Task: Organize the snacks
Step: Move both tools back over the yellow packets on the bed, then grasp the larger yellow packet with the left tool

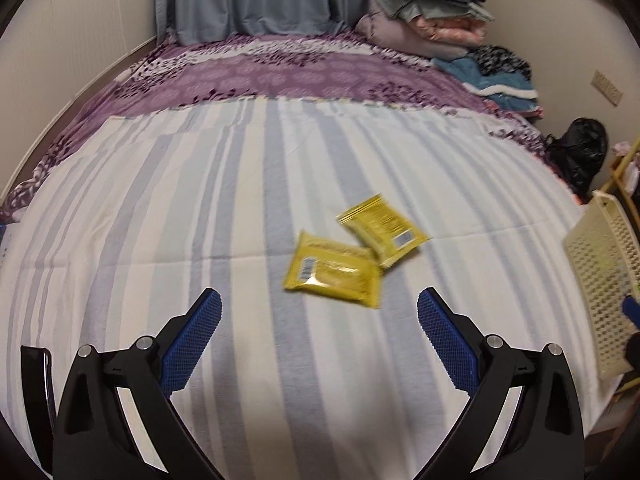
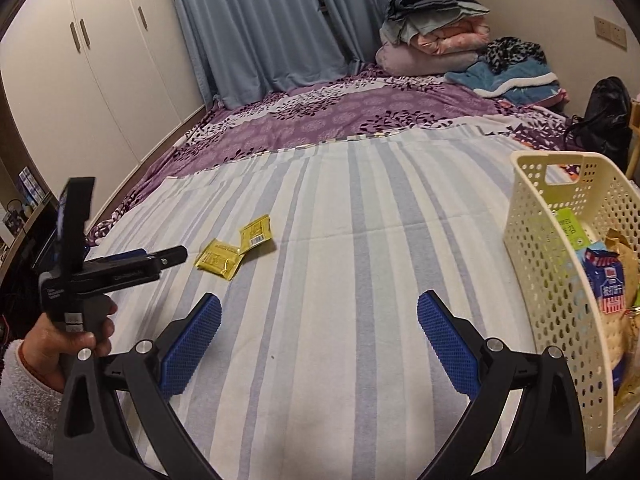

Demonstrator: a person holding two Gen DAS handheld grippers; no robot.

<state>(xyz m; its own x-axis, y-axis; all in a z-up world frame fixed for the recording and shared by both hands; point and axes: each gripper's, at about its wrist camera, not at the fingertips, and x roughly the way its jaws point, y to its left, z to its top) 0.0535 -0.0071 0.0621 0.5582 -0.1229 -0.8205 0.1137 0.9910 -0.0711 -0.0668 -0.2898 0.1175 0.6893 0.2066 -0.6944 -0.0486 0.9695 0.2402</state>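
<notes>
Two yellow packets on striped sheet: near packet (image 1: 334,274), far packet (image 1: 382,230), corners overlapping. Left gripper (image 1: 319,320) spread wide, holding nothing, just short of near packet, which lies straight ahead, slightly right. Near packet's long axis crosswise to fingers; far packet angled diagonally. Right gripper (image 2: 319,320) also wide, empty, well apart from packets, beside basket (image 2: 532,216) already holding snacks. Left likely nearer for pick; basket off to right.

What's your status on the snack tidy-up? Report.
Left gripper and right gripper open, empty. Two yellow packets loose on bed; basket partly filled. Nothing blocking.
</notes>
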